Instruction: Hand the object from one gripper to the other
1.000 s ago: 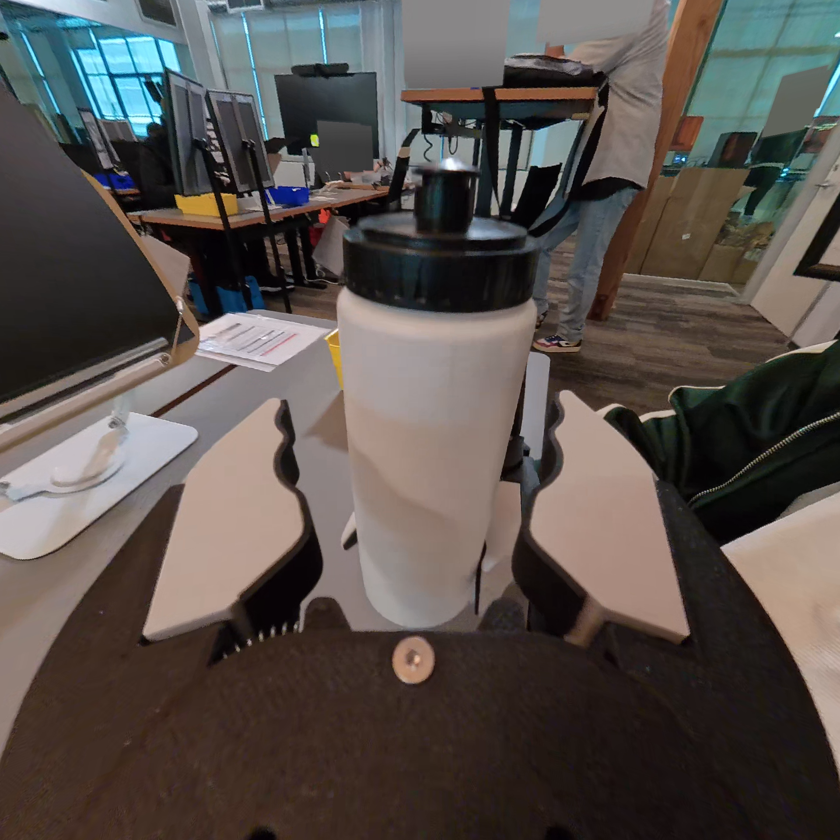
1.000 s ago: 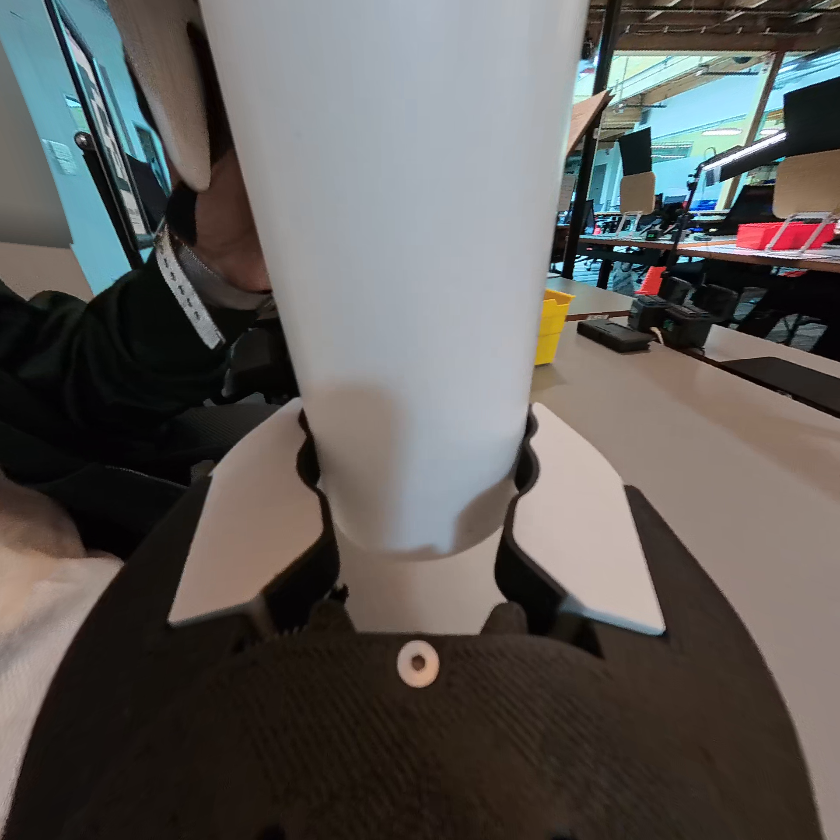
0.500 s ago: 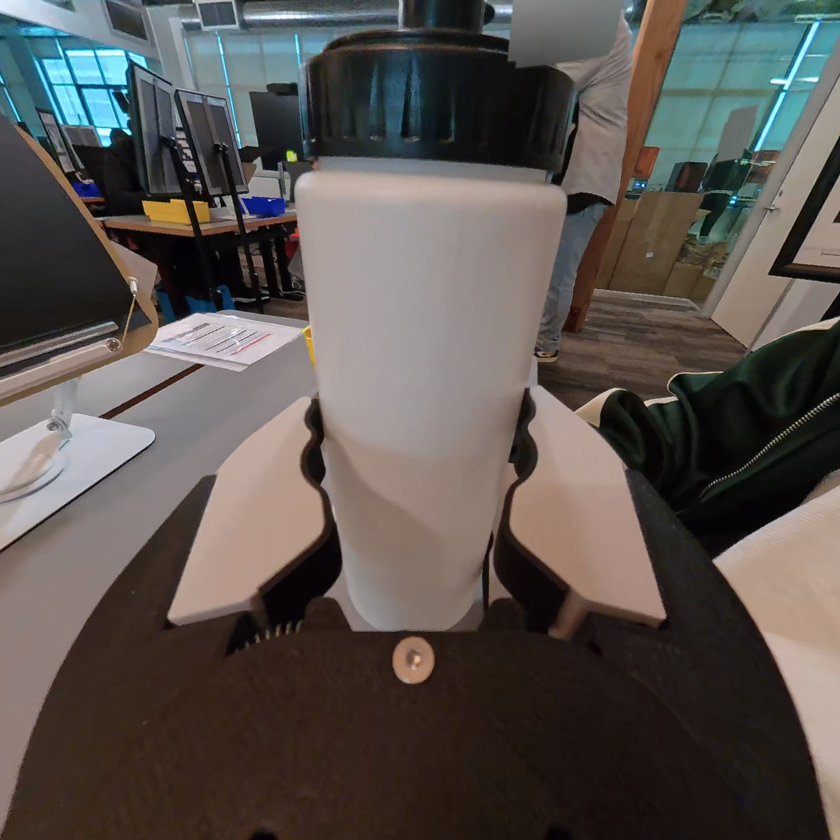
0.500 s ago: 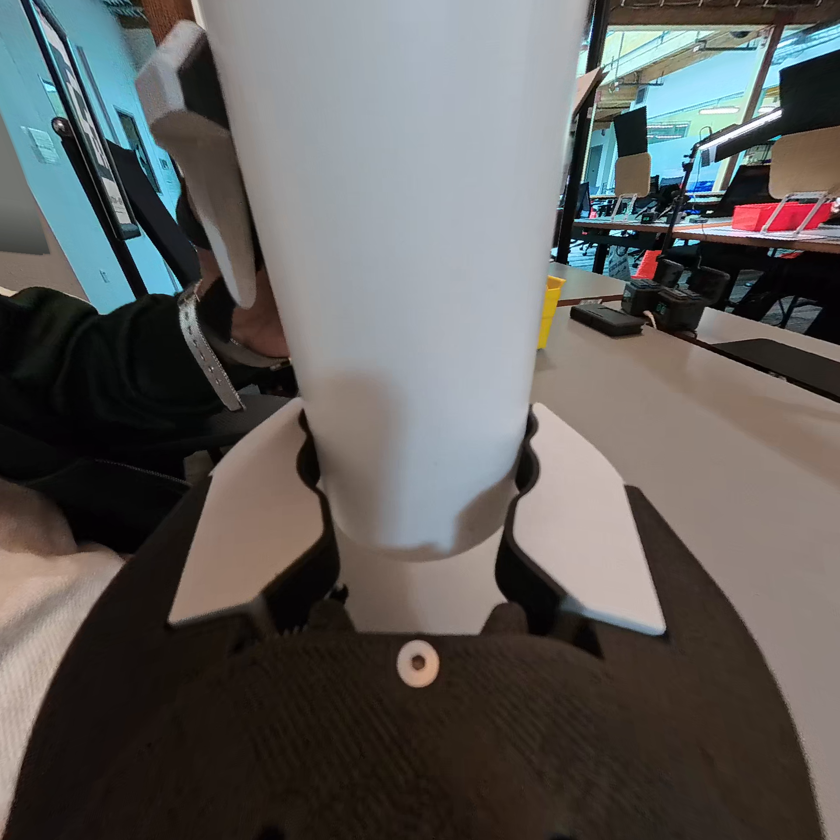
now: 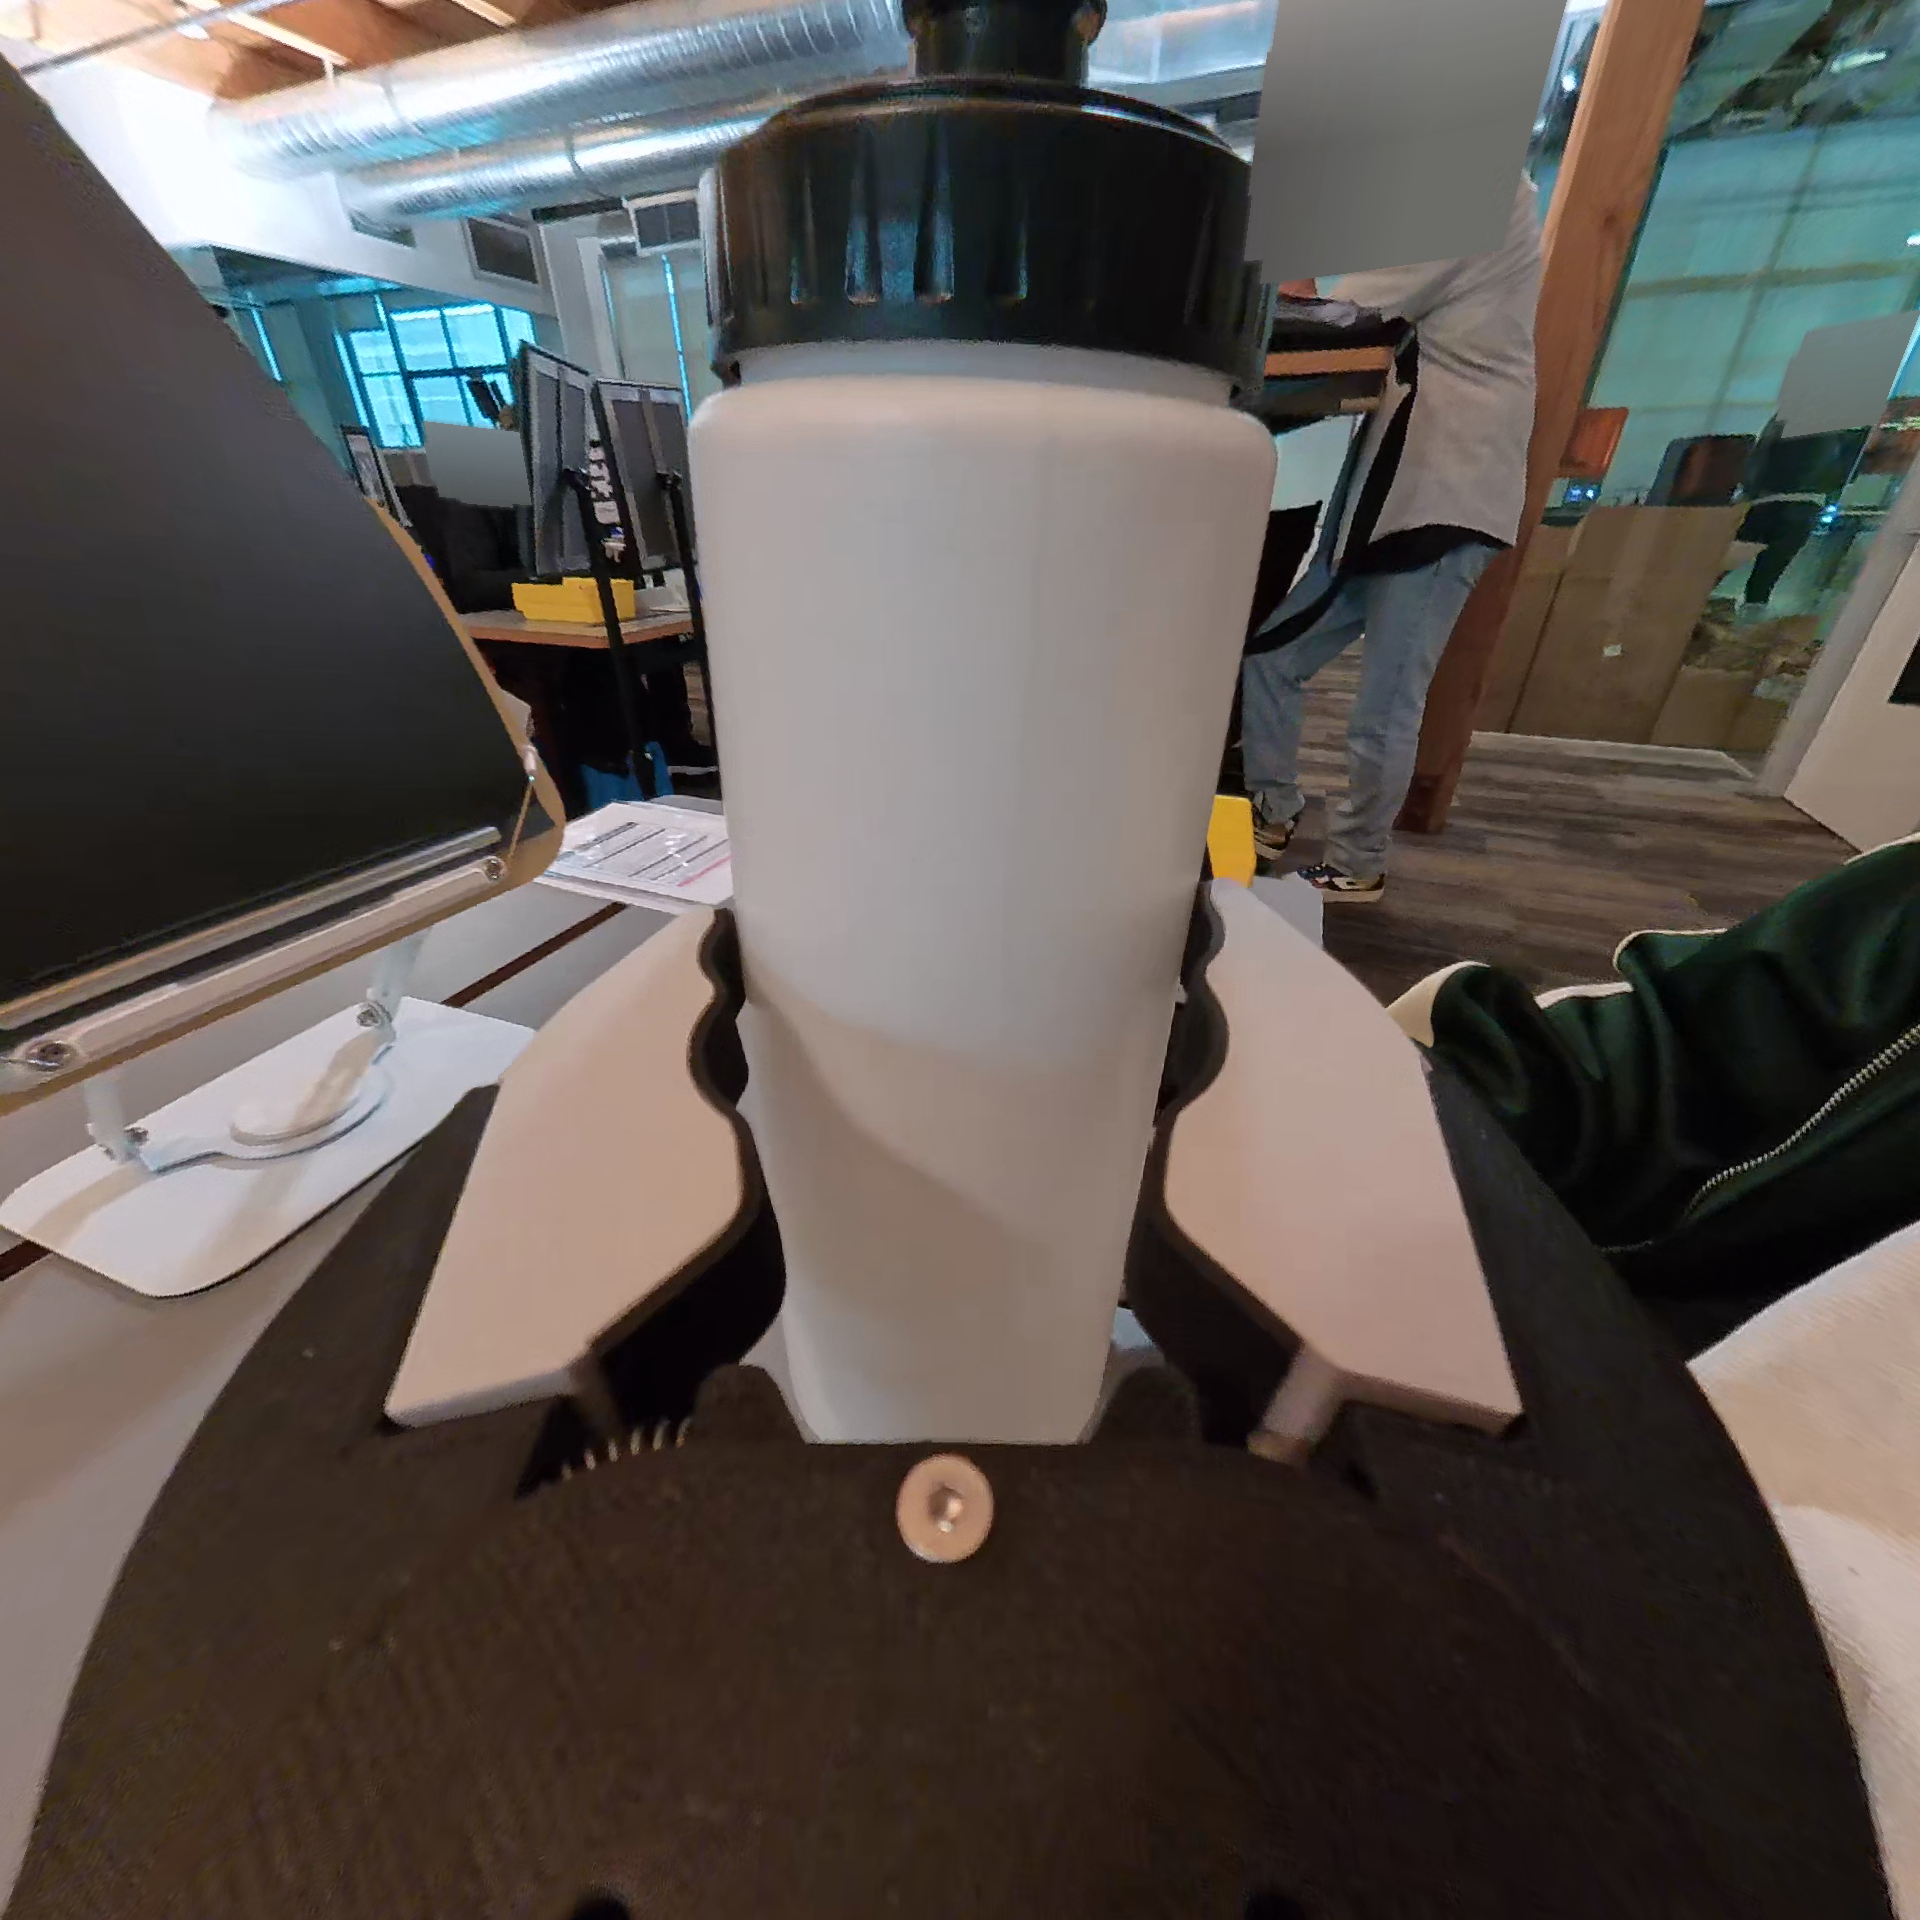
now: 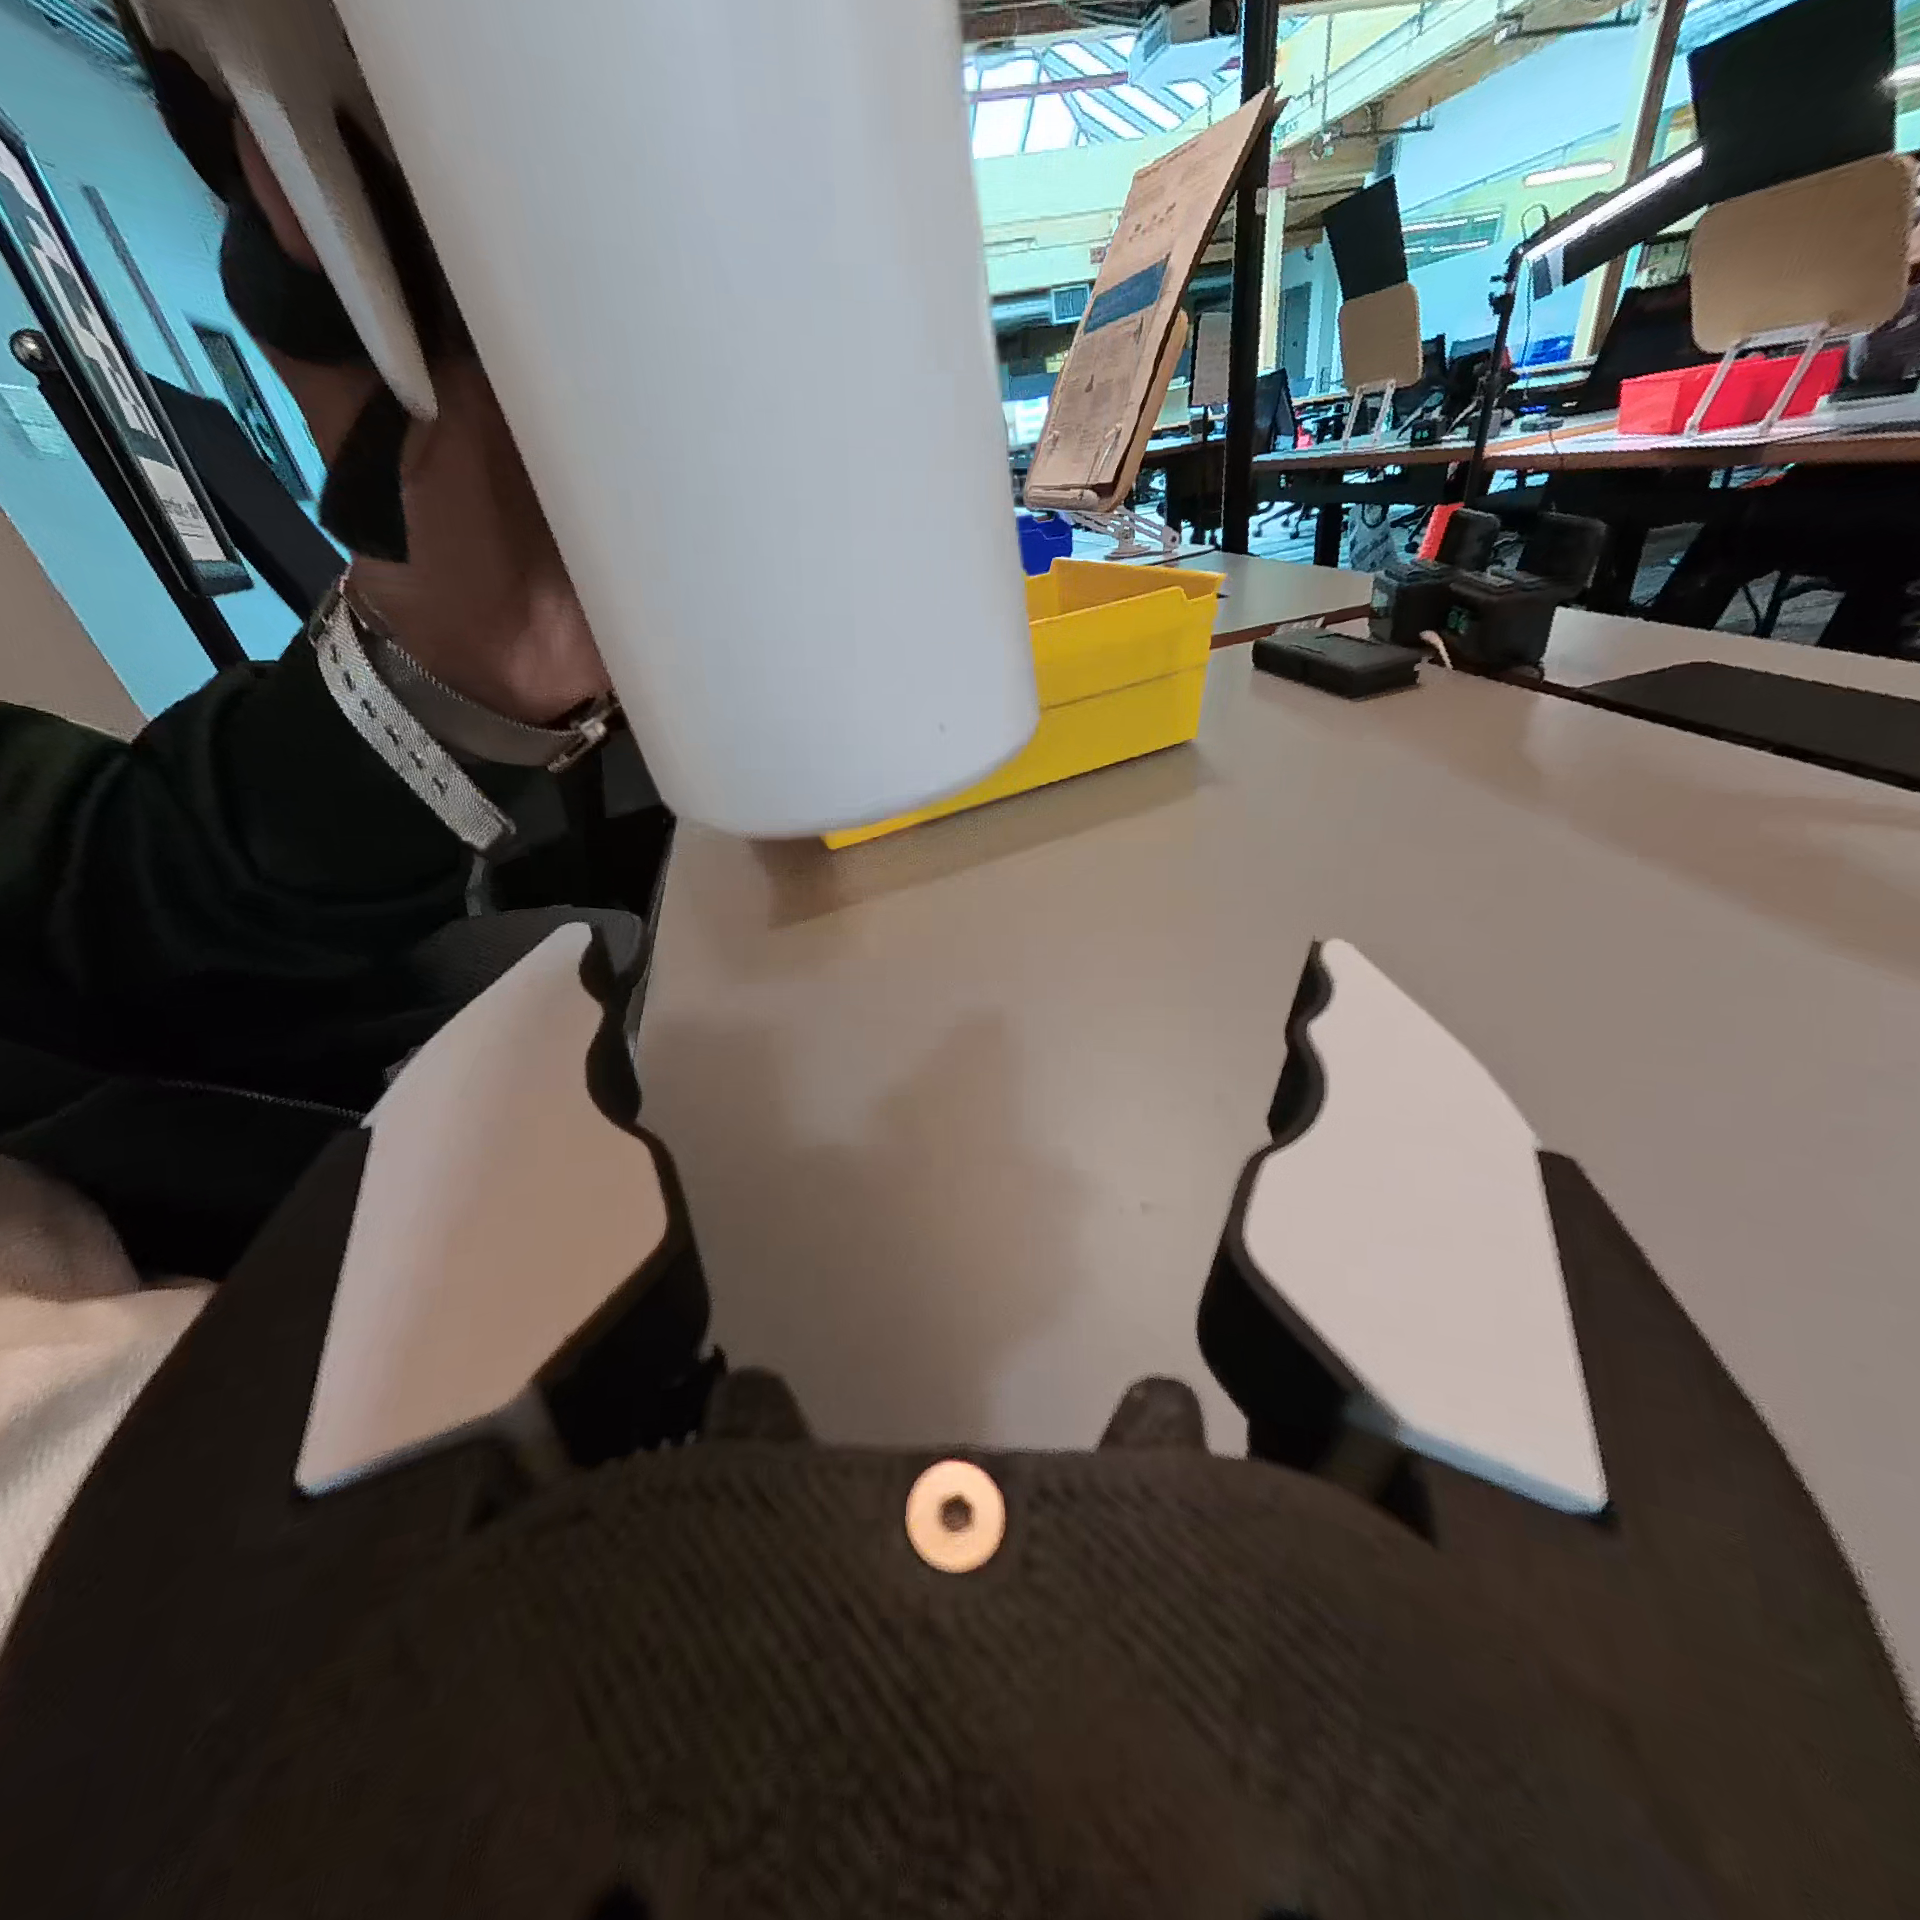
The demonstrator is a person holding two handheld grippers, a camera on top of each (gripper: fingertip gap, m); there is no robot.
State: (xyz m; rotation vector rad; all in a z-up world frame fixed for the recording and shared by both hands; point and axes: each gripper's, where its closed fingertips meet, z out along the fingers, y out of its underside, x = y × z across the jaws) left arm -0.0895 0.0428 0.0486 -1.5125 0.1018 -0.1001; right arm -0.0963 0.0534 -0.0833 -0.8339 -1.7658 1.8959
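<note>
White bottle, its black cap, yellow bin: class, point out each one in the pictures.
White bottle (image 5: 977,727), left wrist view, mid body.
Black cap (image 5: 982,229), left wrist view, ribbed side.
Yellow bin (image 6: 1127,665), right wrist view, front wall.

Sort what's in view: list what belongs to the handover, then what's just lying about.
Job:
white plastic bottle with black cap
left gripper, shut on it
right gripper, open

Lying about:
yellow plastic bin
black boxes
printed sheet

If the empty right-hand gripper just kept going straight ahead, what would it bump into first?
Probably nothing soon. The right hand-held gripper is open and points low along the bare table. The white bottle hangs above and to the left of that line, and the yellow bin looks just left of it, though depth is unclear.
</note>
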